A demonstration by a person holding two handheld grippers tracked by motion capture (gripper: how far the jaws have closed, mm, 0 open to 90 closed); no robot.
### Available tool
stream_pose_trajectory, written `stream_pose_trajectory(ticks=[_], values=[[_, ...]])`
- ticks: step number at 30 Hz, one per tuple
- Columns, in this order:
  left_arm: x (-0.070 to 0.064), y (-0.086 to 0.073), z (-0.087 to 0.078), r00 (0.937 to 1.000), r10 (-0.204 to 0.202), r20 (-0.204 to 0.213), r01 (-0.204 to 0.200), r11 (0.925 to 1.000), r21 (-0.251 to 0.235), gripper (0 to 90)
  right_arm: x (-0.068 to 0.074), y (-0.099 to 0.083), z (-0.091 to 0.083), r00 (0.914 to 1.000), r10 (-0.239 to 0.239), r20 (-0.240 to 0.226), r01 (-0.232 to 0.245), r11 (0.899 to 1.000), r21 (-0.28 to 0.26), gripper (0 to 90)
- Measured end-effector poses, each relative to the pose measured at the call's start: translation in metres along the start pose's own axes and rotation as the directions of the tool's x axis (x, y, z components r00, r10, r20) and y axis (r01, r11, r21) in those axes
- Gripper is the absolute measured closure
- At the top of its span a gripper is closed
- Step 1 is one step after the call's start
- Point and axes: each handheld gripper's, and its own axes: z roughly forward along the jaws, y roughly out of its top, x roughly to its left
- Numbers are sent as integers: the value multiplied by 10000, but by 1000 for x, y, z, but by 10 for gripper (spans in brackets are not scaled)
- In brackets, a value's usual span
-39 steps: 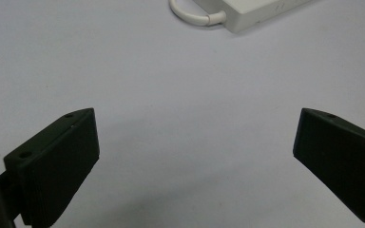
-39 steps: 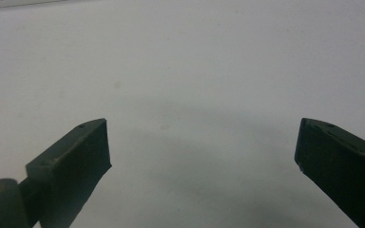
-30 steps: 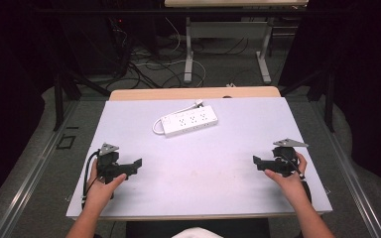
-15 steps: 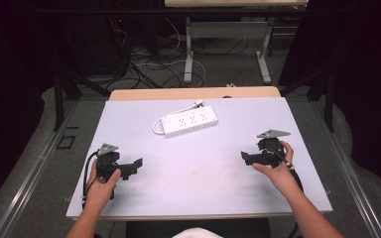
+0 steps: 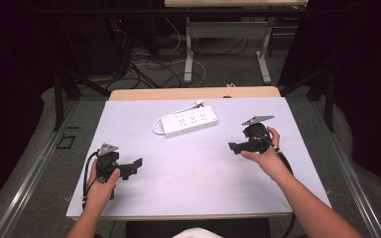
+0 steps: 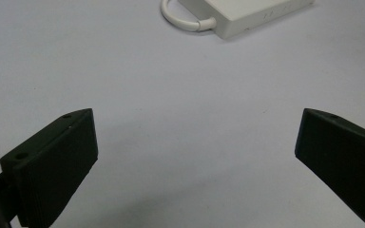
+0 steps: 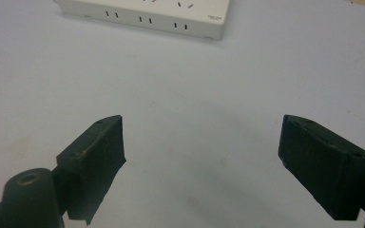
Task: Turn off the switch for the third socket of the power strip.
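White power strip (image 5: 189,121) ahead-left of right hand-held gripper (image 5: 235,146), jaws spread wide, nothing held

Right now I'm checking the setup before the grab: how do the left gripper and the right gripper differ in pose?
The right gripper is held close to the power strip; the left gripper sits farther from it, near the table's front edge. The right gripper points left toward the strip's end; the left gripper points right. Both have jaws wide open with nothing between them.

The power strip (image 5: 188,120) is white with a white cord; both grippers are black, the tabletop (image 5: 198,173) pale grey, its far edge tan.
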Motion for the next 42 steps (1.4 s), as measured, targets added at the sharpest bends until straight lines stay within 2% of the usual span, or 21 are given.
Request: stream_pose_trajectory(ticks=[8,19,25,28,31,34,35,38,42], values=[[0,0,1,10000,-28,21,28,10000,-3,4,3,20,7,9993,-347,-114,349,9992,184,193],[0,0,2,10000,-36,72,36,10000,7,4,4,51,13,9976,-658,-197,659,9978,44,289],[0,0,2,10000,-40,84,40,10000,7,5,2,68,17,9987,-467,-202,469,9988,105,353],[0,0,2,10000,-51,85,51,10000,-2,4,2,75,20,9990,-280,-344,289,9992,264,366],[0,0,2,10000,-40,85,40,10000,10,5,1,80,24,9987,-351,-373,364,9987,346,378],[0,-1,3,10000,-29,92,28,9999,97,5,2,87,27,9986,-196,-488,219,9987,467,378],[0,-1,3,10000,-21,88,20,9999,117,5,2,89,28,9982,-381,-471,399,9985,379,378],[1,0,3,9999,-1,123,-1,9998,175,5,4,95,31,9981,-414,-448,436,9978,497,378],[0,-1,3,9999,-20,112,19,9999,112,5,6,103,35,9973,-682,-285,691,9971,321,371]])
